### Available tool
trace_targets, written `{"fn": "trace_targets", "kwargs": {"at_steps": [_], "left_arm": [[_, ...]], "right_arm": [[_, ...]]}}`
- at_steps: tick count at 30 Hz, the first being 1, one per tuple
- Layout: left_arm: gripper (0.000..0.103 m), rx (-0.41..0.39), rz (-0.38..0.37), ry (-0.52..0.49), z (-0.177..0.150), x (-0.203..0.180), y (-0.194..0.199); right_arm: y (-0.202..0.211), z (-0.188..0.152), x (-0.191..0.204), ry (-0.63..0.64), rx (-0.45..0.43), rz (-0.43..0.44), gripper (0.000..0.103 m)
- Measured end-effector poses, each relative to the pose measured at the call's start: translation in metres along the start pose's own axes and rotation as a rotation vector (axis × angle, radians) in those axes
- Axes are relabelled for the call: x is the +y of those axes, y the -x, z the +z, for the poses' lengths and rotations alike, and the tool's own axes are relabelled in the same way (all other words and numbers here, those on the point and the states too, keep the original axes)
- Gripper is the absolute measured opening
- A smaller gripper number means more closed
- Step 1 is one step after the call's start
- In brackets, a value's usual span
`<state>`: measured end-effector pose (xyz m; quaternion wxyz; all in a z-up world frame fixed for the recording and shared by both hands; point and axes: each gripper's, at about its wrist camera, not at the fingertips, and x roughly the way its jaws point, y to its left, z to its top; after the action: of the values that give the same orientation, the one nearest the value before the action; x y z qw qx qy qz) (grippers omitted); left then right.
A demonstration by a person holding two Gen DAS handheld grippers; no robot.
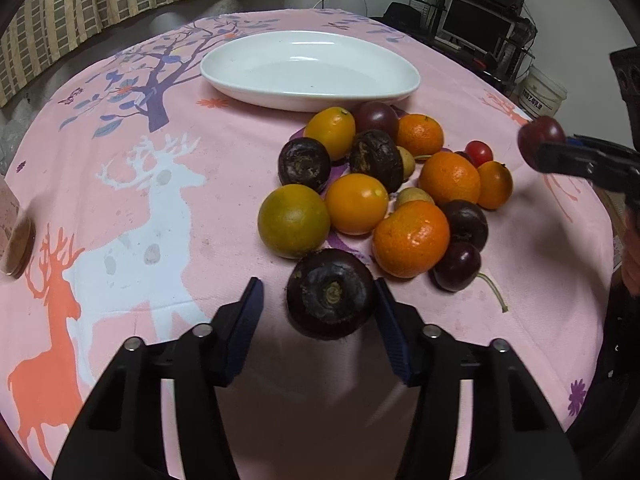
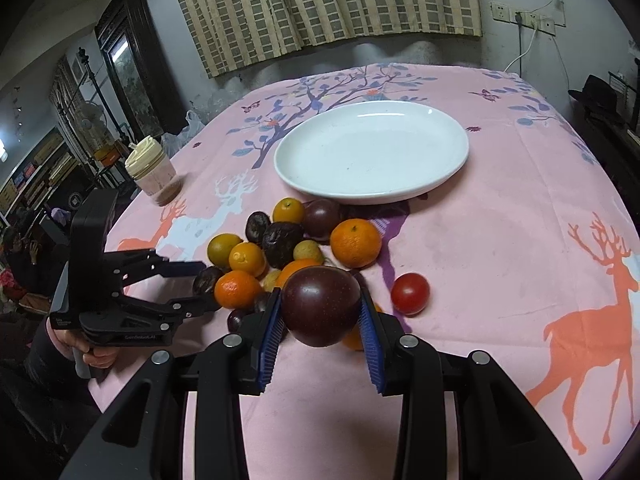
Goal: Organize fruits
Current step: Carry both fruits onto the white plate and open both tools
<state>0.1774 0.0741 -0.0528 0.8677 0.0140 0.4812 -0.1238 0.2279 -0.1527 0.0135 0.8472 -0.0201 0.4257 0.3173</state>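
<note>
A pile of fruit (image 1: 400, 184) lies on the pink tablecloth in front of an empty white plate (image 1: 256, 88): oranges, yellow-orange fruits, dark chestnut-like bulbs, plums, a cherry tomato (image 2: 410, 293). My left gripper (image 1: 318, 282) straddles the nearest dark bulb (image 1: 331, 294). Its right pad touches the bulb, while the left pad stands a little apart, so it is open. In the right wrist view the left gripper (image 2: 208, 286) reaches into the pile's left side. My right gripper (image 2: 320, 300) is shut on a dark red plum (image 2: 320, 306), held above the cloth; the plum (image 1: 540, 134) also shows at the right.
A jar with a cream lid (image 2: 154, 172) stands near the table's left edge. A person's hand (image 2: 96, 354) holds the left tool. Bare cloth lies right of the cherry tomato. A shelf with a monitor (image 1: 476, 28) and a white bucket (image 1: 542, 94) stand beyond the table.
</note>
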Motion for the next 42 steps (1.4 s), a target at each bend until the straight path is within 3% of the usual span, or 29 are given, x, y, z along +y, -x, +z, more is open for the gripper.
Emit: {"fn": "trace_targets", "kwargs": {"at_steps": [7,13,17,22,30,31,32,35,38,42], "left_arm": [[0.042,0.005,-0.079,0.007,0.007,0.007,0.017],[0.042,-0.166,-0.099,-0.005,0.089,0.026,0.048],[0.042,-0.17,-0.104,0.019,0.159,0.033,0.014],[0.042,-0.058,-0.057,0.051,0.2,0.038,-0.053],[0.043,0.046,0.019,0.069,0.207,0.046,-0.107],[0.051,0.046,0.031,0.077,0.206,0.047,-0.107],[0.055,0.042,0.036,0.083,0.206,0.048,-0.105],[0.067,-0.005,0.035,0.096,0.201,0.05,-0.081],[0.082,-0.059,0.064,0.108,0.191,0.052,-0.051],[0.096,-0.14,0.102,0.101,0.15,0.05,-0.006]], "right_arm": [[0.003,0.034,-0.007,-0.019,-0.07,-0.002,0.037],[-0.035,0.108,-0.033,-0.071,-0.111,-0.014,0.037],[-0.091,0.139,-0.056,-0.097,-0.03,-0.086,0.037],[-0.144,0.145,-0.071,-0.095,0.082,-0.153,0.037],[-0.169,0.138,-0.072,-0.094,0.139,-0.175,0.04],[-0.166,0.138,-0.072,-0.096,0.138,-0.168,0.054],[-0.161,0.138,-0.07,-0.093,0.126,-0.165,0.058],[-0.132,0.138,-0.061,-0.05,0.068,-0.172,0.059],[-0.099,0.128,-0.049,-0.022,0.003,-0.153,0.067],[-0.068,0.099,-0.037,0.006,-0.032,-0.08,0.069]]}}
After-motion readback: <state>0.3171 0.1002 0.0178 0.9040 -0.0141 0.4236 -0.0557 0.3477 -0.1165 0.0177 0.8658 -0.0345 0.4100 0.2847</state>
